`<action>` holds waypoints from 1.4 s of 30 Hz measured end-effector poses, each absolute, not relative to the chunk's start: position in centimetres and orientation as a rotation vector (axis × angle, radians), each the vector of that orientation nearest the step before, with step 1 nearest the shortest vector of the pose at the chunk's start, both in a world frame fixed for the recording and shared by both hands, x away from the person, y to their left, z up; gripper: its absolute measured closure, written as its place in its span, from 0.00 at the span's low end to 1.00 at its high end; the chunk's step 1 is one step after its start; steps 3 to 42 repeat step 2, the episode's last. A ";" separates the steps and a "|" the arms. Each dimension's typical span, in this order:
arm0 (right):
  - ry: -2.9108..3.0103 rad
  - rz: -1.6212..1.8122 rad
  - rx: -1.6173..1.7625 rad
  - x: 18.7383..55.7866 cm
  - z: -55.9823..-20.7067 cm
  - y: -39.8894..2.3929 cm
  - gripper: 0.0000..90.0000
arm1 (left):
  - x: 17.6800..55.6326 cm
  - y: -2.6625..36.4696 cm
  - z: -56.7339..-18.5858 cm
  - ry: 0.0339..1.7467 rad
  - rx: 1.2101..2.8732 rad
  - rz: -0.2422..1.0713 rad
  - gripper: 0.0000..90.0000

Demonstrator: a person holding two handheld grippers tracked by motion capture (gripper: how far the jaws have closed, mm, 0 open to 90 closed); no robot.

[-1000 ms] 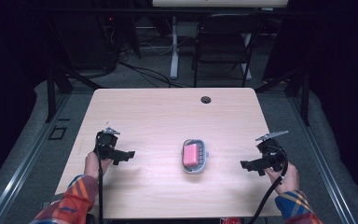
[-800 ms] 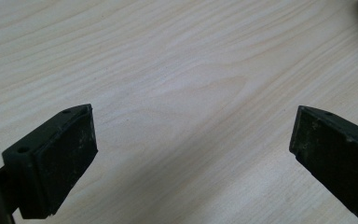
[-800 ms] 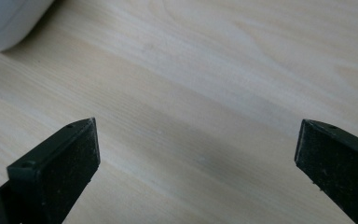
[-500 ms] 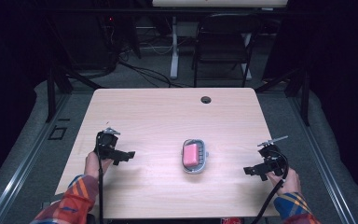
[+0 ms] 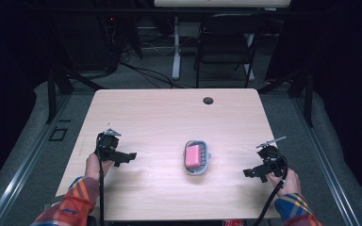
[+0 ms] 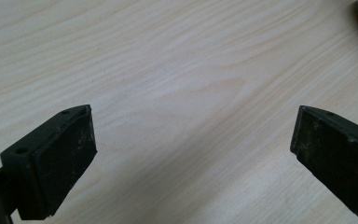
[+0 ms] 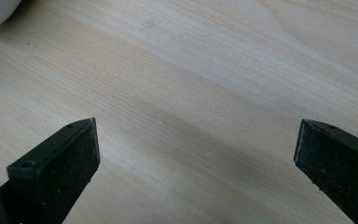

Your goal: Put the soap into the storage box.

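This looks like a lab or recording studio. A pale wood bench (image 5: pixel 169 117) with a cable hole (image 5: pixel 208 100) stands alone on grey carpet (image 5: pixel 28 155), black curtains (image 5: pixel 344 70) closing off both sides. Behind it, a folding chair (image 5: pixel 226 47), a white desk leg (image 5: pixel 176 47) and loose cables (image 5: pixel 146 70) on the floor. Dark metal frame struts (image 5: pixel 52 94) flank the bench.

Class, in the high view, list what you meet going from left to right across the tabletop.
Left hand-held gripper → grey dish holding the pink soap → right hand-held gripper.
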State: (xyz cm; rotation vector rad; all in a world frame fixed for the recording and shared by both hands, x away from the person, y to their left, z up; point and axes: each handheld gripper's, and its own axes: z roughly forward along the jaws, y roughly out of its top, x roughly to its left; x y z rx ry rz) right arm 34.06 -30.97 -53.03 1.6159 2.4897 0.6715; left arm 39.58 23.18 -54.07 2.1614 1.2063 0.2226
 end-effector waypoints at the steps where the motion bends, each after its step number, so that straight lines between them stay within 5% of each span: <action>1: 2.492 0.700 1.618 34.1 -53.1 -31.1 0.00 | 39.5 23.3 -53.9 1.189 2.134 0.224 0.00; 42: 2.492 0.700 1.618 34.1 -53.1 -31.1 0.00 | 39.5 23.3 -53.9 1.189 2.134 0.224 0.00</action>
